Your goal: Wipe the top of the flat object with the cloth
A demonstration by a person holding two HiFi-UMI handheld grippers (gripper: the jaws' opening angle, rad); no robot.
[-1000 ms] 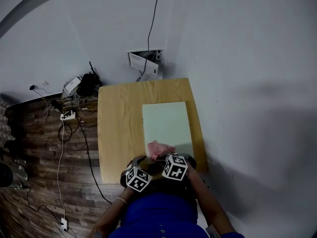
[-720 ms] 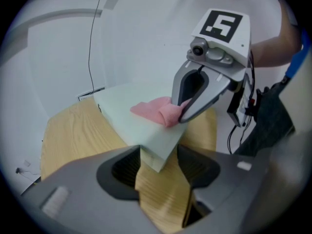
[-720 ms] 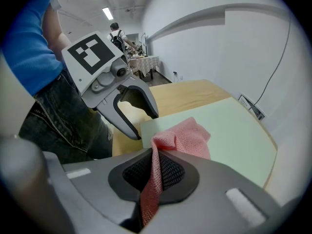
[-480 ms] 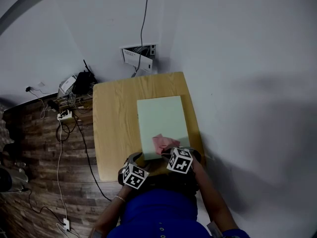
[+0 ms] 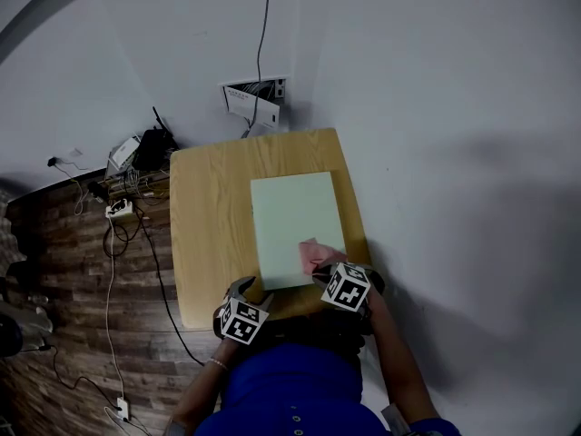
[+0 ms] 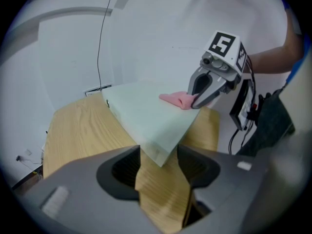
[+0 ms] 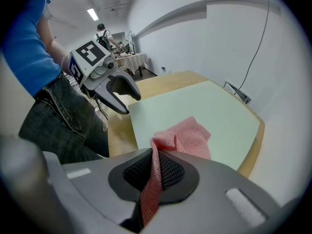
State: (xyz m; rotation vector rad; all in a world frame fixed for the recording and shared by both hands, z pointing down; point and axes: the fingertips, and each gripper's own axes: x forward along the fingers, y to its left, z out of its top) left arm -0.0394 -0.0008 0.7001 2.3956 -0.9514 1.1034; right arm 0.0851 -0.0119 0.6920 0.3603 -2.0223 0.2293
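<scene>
- The board (image 5: 295, 225), pale green and flat, lies on a wooden table (image 5: 213, 234), with bare wood to the board's left and a thin strip of wood to its right
- The cloth (image 7: 187, 135), pink and of open mesh, sits bunched on the board's top at the near right corner, and one end of it runs down off the board's near edge
- The right gripper (image 7: 153, 172) is at the board's near right corner, its fingers closed on that hanging end of the cloth
- The left gripper (image 6: 158, 167) is at the board's near left corner, its fingers apart and gripping nothing
- That near left corner of the board shows in the gap between the left fingers, with table wood under it; I cannot tell whether either finger touches the board
- Beyond the board's far edge, a wall box (image 5: 254, 98) sits low on the white wall, with a cable (image 5: 265, 25) running up from it
- Left of the board, past the table's edge, loose wires (image 5: 127, 198) lie on a dark wood floor (image 5: 73, 280)
- A person in a blue top (image 5: 290, 393) stands at the board's near end
</scene>
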